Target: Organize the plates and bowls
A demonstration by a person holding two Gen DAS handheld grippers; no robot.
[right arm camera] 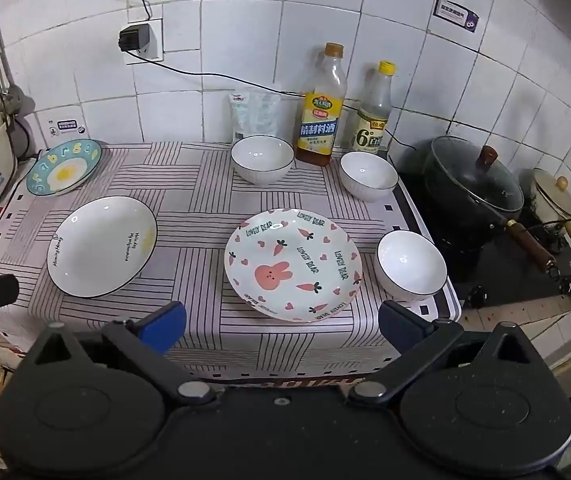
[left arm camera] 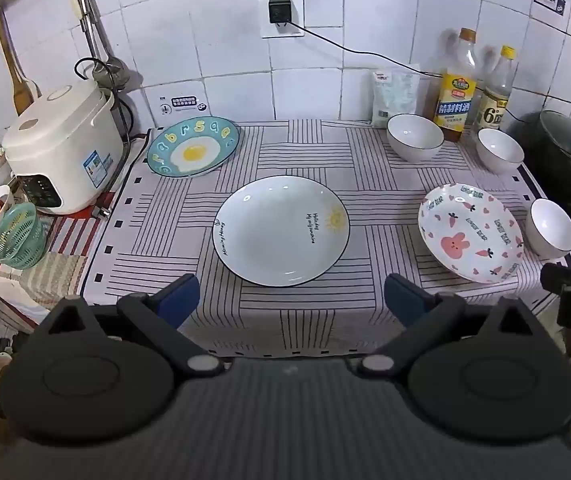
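pink rabbit plate [right arm camera: 292, 264], striped tablecloth [right arm camera: 201, 184]

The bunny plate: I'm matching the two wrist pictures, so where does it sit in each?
Left wrist: the bunny plate lies at the right, between the sun plate and a white bowl.
Right wrist: it lies at the centre, just ahead of the open fingers.
Shared landmark: the yellow-labelled bottle at the wall.

The counter [right arm camera: 205, 184], under a striped cloth, carries three plates, an egg plate [right arm camera: 64, 172], a white plate [right arm camera: 101, 246] and a rabbit plate [right arm camera: 292, 264], plus three white bowls [right arm camera: 262, 159] and two bottles [right arm camera: 319, 120] at the wall.
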